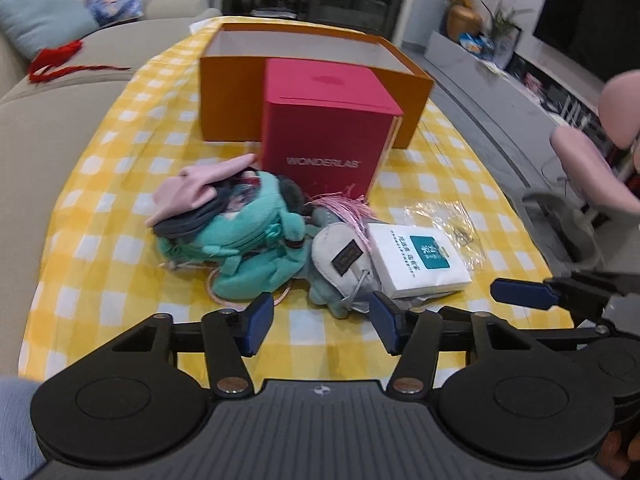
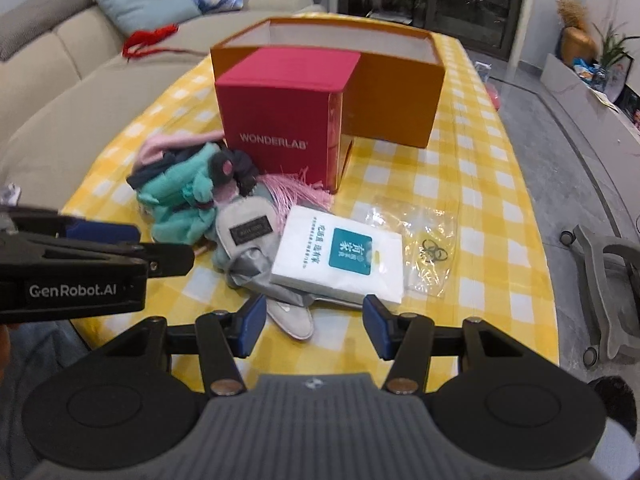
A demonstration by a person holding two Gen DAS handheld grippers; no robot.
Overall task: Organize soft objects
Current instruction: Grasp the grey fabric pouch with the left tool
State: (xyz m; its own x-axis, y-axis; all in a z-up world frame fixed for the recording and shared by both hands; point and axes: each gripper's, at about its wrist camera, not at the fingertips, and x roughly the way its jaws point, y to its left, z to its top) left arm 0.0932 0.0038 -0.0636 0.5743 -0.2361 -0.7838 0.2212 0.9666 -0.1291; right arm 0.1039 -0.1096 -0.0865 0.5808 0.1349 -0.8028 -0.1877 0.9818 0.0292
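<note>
A pile of soft things lies on the yellow checked tablecloth (image 1: 120, 184): a teal plush (image 1: 236, 240) with a pink cloth (image 1: 196, 192) on top, a grey pouch (image 1: 344, 260), pink tassels (image 1: 344, 208) and a white packet (image 1: 420, 260). Behind stand a red WONDERLAB box (image 1: 328, 120) and an open orange box (image 1: 236, 92). My left gripper (image 1: 320, 320) is open and empty, just short of the pile. My right gripper (image 2: 314, 326) is open and empty, in front of the white packet (image 2: 340, 260) and grey pouch (image 2: 248, 236). The teal plush (image 2: 176, 208) lies to their left.
A clear plastic bag (image 2: 428, 244) with black rings lies right of the packet. A beige sofa (image 1: 60, 120) with cushions runs along the left. A pink chair (image 1: 592, 160) and a grey chair base (image 2: 604, 292) stand to the right of the table.
</note>
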